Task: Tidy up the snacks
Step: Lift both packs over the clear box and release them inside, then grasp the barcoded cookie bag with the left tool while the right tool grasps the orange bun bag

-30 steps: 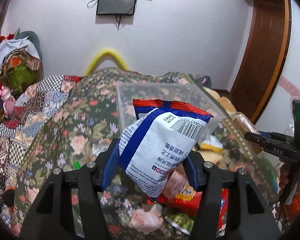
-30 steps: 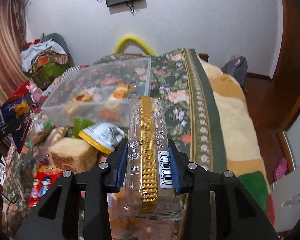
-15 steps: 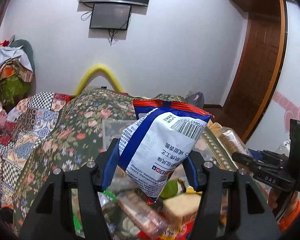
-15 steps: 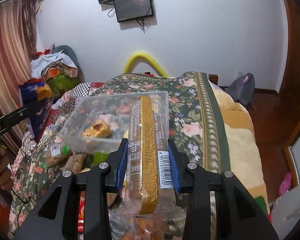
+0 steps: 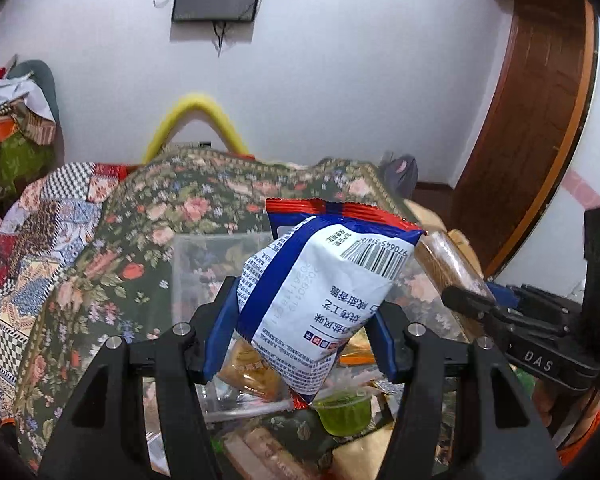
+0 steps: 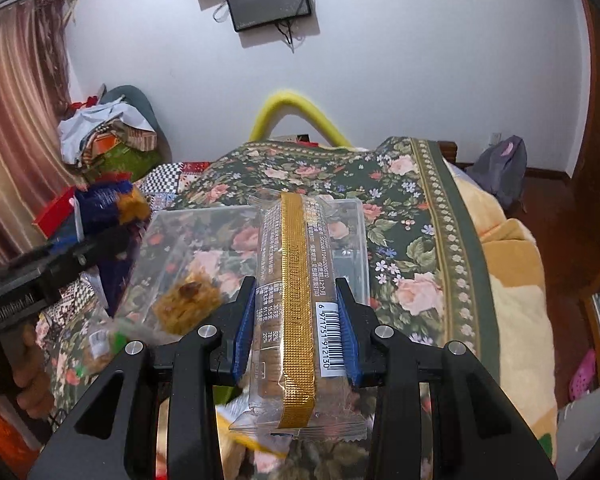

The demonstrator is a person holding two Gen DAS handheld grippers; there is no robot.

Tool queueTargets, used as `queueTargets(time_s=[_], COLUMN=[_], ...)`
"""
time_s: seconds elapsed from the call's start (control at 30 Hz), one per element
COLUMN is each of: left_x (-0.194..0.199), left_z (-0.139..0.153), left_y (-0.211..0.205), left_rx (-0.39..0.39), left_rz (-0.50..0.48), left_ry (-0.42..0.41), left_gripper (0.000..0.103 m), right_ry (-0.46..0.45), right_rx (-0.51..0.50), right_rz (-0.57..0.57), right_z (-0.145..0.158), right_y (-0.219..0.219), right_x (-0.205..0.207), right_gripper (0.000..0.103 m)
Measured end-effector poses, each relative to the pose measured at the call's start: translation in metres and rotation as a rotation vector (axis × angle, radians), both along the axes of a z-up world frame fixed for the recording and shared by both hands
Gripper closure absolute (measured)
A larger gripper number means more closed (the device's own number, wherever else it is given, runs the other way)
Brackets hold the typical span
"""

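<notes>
- Left wrist view: my left gripper (image 5: 300, 328) has its fingers (image 5: 220, 332) clamped on a blue-and-white snack bag (image 5: 324, 296), held tilted above the clear plastic bin (image 5: 204, 264) on the floral bedspread (image 5: 112, 264). A green jelly cup (image 5: 344, 408) sits at 6 o'clock below the bag. The other gripper enters at 3 o'clock.
- Right wrist view: my right gripper (image 6: 296, 328) has its fingers (image 6: 244, 328) closed narrow on a clear biscuit pack (image 6: 296, 300) with a gold seam. The bin (image 6: 356, 248) lies at 12 o'clock beyond it, a cake piece (image 6: 188, 300) inside at 10 o'clock.

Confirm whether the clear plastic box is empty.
No, the clear plastic box already holds a golden-brown snack near its front corner.
</notes>
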State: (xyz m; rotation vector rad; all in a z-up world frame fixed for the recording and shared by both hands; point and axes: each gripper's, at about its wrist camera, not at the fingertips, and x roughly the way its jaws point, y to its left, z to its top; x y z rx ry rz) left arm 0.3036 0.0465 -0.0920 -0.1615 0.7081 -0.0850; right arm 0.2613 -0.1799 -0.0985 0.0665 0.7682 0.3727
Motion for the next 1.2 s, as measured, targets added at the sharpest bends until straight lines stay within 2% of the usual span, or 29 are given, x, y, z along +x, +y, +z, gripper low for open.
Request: queueTargets(time_s=[0.1,0.27,0.4,0.43,0.47,0.6,0.7,0.77,1.0,1.13,1.2], left_x=[0.014,0.035,0.043,0.044,0.045,0.039,0.031,0.021,-0.024,-0.049,-0.064], left_z=[-0.013,-0.032,-0.040,-0.042,-0.043,-0.043,-0.036,-0.024,0.026,0.042,0.046], left_y=[-0.005,-0.015,-0.020,-0.022,-0.023,-0.024,-0.023,-0.021,-0.008,0.004,0.014], left_rx=[0.003,0.051,0.059,0.065,0.074,0.086,0.066,0.054,0.055,0.078,0.090], left_rz=[-0.004,-0.007,-0.013,-0.021,-0.023,-0.032,-0.046,-0.055,-0.065,-0.055,-0.044], left_ry=[0.039,0.099,0.123,0.131,0.136,0.135,0.135,0.108,0.005,-0.027,-0.026], left_gripper=[0.044,0.044,0.044,0.043,0.043,0.042,0.041,0.041,0.039,0.037,0.035], right_ry=[0.027,0.075,0.100,0.102,0.100,0.098,0.095,0.077,0.006,-0.031,-0.045], right_rx=[-0.021,-0.062,-0.082,-0.088,-0.103,-0.093,-0.085,-0.097,-0.100,-0.094,-0.103], right_rz=[-0.006,-0.001,0.006,0.008,0.009,0.024,0.035,0.043,0.060,0.060,0.055], right_z=[-0.008,-0.019,-0.027,-0.029,-0.029,-0.023,-0.017,-0.010,0.019,0.032,0.034], right_y=[0.006,0.013,0.016,0.017,0.018,0.017,0.015,0.015,0.006,-0.003,-0.005], right_x=[0.016,0.034,0.042,0.042,0.042,0.041,0.035,0.026,-0.015,-0.044,-0.054], right_gripper=[0.069,0.069,0.070,0.075,0.077,0.077,0.077,0.076,0.064,0.054,0.052])
